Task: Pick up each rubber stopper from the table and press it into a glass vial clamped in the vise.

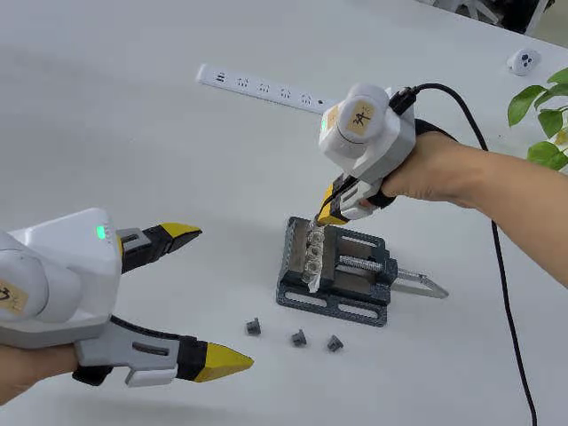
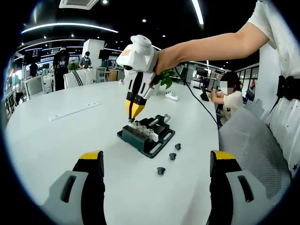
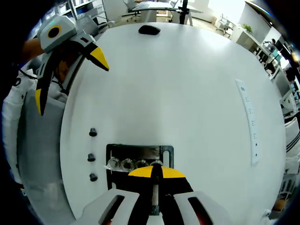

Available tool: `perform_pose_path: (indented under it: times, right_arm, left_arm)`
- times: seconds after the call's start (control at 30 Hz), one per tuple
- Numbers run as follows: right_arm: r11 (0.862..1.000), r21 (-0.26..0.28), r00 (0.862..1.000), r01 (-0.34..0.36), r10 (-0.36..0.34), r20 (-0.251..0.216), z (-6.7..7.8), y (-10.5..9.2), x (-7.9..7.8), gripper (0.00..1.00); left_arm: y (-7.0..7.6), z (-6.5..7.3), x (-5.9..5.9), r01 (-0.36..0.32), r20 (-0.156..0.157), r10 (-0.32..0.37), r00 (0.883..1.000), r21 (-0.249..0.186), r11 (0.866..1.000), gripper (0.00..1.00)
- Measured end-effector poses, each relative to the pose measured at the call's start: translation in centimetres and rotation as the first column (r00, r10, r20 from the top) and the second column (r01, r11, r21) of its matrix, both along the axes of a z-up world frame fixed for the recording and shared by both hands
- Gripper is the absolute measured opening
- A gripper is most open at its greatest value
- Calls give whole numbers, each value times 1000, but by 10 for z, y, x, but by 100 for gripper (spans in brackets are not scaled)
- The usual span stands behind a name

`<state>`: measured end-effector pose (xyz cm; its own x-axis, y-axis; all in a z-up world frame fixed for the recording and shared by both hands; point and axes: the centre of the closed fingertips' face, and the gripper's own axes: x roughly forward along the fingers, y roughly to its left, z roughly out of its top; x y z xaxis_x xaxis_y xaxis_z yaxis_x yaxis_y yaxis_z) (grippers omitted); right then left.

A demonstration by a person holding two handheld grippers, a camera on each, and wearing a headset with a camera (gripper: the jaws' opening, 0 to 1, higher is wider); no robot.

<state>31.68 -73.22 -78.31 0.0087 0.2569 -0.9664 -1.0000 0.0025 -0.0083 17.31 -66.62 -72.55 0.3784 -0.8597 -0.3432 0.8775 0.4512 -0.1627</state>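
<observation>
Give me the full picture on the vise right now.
The vise is small, dark grey, metal-looking, sitting flat on the white table on a slotted base. Its threaded screw runs to a pointed handle sticking out one end. Its jaws clamp a row of clear glass vials upright. The right gripper, tips together, hovers at the row's far end; contact unclear.

A smooth matt white tabletop carries a dark grey metal vise, clear glossy glass vials and dull dark rubber stoppers.
</observation>
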Motion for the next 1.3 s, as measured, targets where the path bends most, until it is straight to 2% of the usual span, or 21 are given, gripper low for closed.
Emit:
perform_pose_path:
  times: [0.17,0.4,0.6,0.83,1.3]
  right_arm:
    - [1000,11,1000,3,-4,10,0,-1,0,0]
    - [998,48,999,28,-28,16,11,-1,-1,0]
    - [997,69,999,45,-47,24,17,-4,1,5]
    - [992,106,997,65,-69,32,26,-11,-4,8]
    - [972,206,989,117,-133,66,52,-28,-16,18]
  left_arm:
    - [1,-1,1,-2,1,2,1000,3,1000,94]
    - [4,-3,-1,1,2,-1,1000,7,1000,94]
    - [4,-3,-2,9,5,-9,1000,11,1000,94]
    - [4,-4,-4,17,10,-18,1000,22,1000,94]
    - [-8,12,-7,34,25,-35,999,43,999,94]
